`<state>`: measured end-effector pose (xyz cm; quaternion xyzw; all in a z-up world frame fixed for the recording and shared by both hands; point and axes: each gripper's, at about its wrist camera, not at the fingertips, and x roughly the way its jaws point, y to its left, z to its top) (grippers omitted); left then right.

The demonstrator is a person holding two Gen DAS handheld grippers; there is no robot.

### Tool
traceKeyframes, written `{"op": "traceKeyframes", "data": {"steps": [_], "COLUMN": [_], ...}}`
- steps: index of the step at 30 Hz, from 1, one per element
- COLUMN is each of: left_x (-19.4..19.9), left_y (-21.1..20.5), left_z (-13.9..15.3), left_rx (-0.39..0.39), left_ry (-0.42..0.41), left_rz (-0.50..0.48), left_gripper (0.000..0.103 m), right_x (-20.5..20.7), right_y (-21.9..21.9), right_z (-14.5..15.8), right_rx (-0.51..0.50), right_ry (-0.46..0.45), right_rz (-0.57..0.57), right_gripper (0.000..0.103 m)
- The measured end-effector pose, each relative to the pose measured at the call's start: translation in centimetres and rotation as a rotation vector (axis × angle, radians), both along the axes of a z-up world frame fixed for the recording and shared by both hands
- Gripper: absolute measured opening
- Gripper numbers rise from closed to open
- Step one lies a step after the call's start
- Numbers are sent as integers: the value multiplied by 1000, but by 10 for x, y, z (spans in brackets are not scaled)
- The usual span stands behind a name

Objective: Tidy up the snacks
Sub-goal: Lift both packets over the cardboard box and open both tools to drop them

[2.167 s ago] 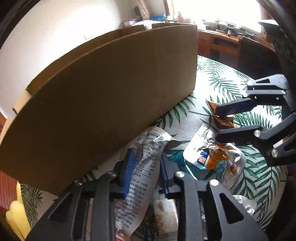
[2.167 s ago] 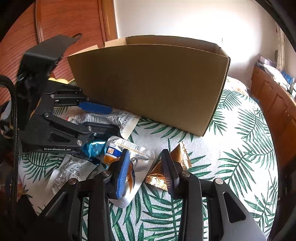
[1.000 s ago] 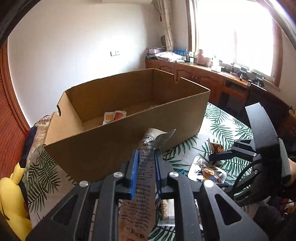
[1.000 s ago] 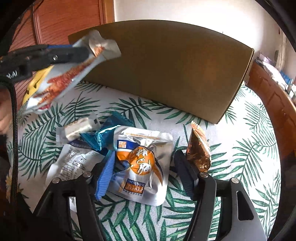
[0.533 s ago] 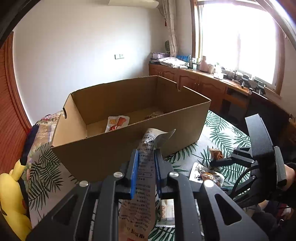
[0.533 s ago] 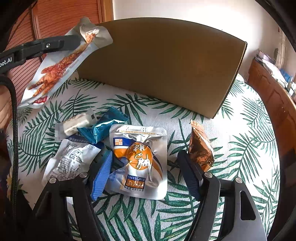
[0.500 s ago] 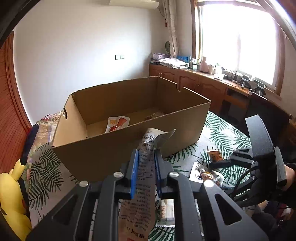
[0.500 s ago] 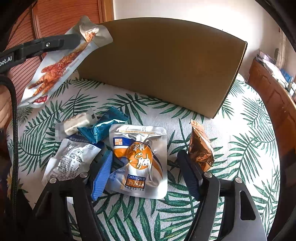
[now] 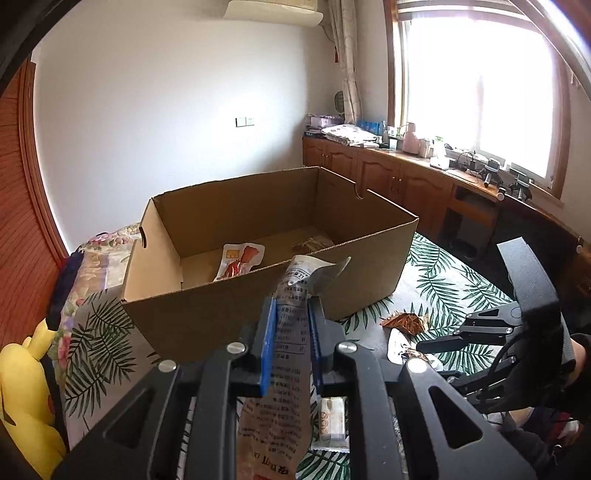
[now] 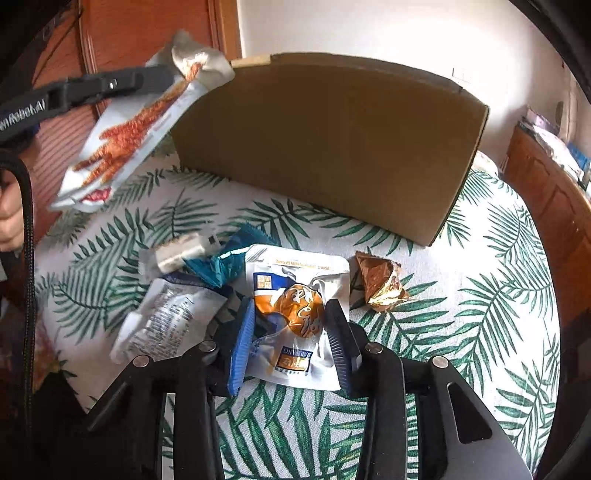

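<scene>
I count five packets on the bench [image 10: 461, 295]: a silver pouch [image 10: 295, 314], a brown wrapper [image 10: 382, 282], a teal one [image 10: 221, 264], a white bar [image 10: 181, 251] and a white sachet [image 10: 166, 317]. My left tool [image 9: 290, 325] is clamped on a sixth, a long packet [image 9: 291, 314] held up just short of the box [image 9: 229, 302], which holds two snacks, one a red-printed pouch [image 9: 240, 260]. My right tool [image 10: 291, 332] has just been closing and now pinches the silver pouch, buckling it.

You are in a home, a lived-in room; wooden cabinets [image 9: 388, 177] under a curtained window [image 9: 476, 85], a wall air conditioner [image 9: 273, 11], a leaf-print tablecloth [image 10: 480, 295], a yellow plush toy [image 9: 22, 398].
</scene>
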<state>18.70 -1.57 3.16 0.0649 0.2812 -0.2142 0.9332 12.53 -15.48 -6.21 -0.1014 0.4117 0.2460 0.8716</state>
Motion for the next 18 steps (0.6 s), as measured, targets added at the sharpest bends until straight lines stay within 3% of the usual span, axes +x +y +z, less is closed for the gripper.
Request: {"op": "traceKeyframes", "data": {"steps": [18], "left_x": [-7], "left_y": [6], "left_z": [24], "left_rx": [-65], "left_ry": [-59], "left_rz": [25], "left_gripper": [13], "right_x": [-18], "right_y": [-10], "right_z": [42], "right_rx": [89], "right_ry": [-122], "right_rz": [-2], "right_gripper": [38]}}
